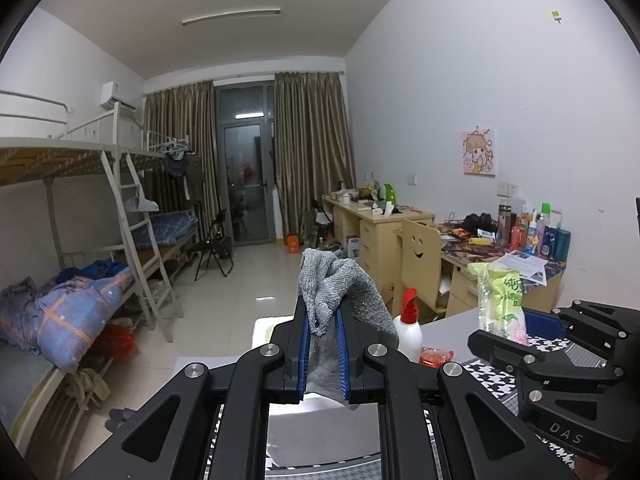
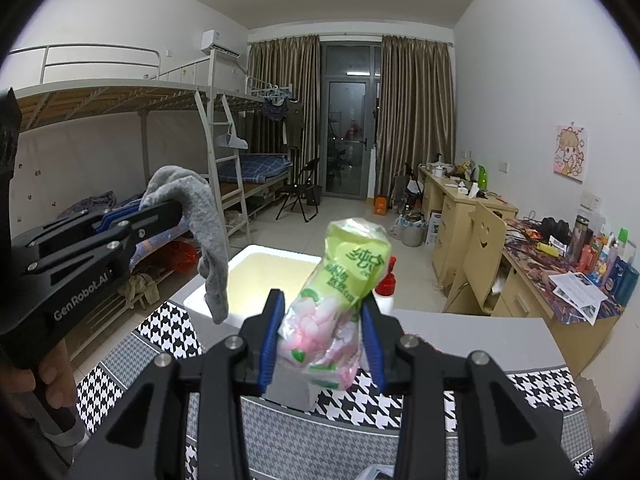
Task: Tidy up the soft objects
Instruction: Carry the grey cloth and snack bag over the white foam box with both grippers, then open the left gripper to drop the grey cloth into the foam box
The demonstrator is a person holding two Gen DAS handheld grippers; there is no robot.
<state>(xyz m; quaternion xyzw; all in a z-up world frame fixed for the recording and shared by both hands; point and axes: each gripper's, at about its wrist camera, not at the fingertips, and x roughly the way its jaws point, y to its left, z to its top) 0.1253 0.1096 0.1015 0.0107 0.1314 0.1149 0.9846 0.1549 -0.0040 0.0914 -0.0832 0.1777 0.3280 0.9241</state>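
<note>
You had the left claw (image 1: pixel 324 328) clamped on the limp grey cloth (image 1: pixel 340 292), held aloft and drooping; your right claw (image 2: pixel 322 344) squeezed the light, crinkly tissue pack (image 2: pixel 340 300) mid-body above the bench (image 2: pixel 480 340); its slippery wrapper probably wanted that central grip.

Left tongs (image 1: pixel 323 322) clamp grey cloth (image 1: pixel 340 292); right tongs (image 1: pixel 516 330) grip tissue pack (image 1: pixel 502 300).

Open white foam box (image 2: pixel 276 280), frame centre: top unobstructed, interior clear. Hanging grey knit cloth (image 2: pixel 208 232) overlaps its left rim. White spray bottle w/ red trigger (image 2: pixel 387 285) stands just beside right rim.
</note>
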